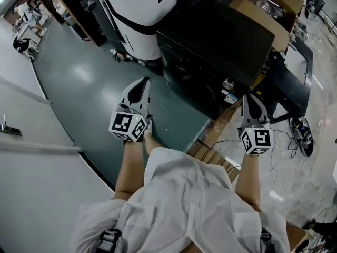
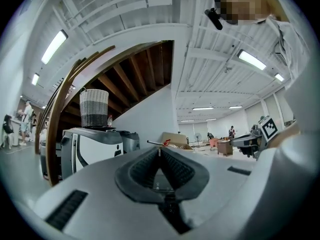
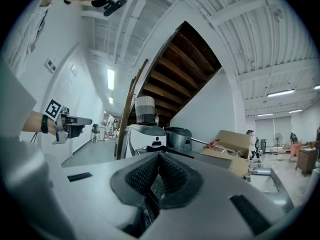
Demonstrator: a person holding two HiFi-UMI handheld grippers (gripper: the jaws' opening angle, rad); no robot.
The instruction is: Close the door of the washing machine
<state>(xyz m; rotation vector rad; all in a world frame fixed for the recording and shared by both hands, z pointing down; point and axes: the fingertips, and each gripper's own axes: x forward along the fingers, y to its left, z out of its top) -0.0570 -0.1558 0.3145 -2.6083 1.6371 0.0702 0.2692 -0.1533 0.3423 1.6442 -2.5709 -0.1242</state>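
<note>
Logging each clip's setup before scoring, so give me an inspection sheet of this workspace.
Surface: green floor on the left, pale marbled floor on the right.
Job's things: washing machine door cannot be made out; a white machine and a black cabinet stand ahead.
Clutter: cardboard box; striped basket on the white machine.
Grippers: left claw and right claw both shut, nothing between them, pointing level.
Cables: loose cables on the pale floor.
Surroundings: wooden staircase overhead; a person far off.
</note>
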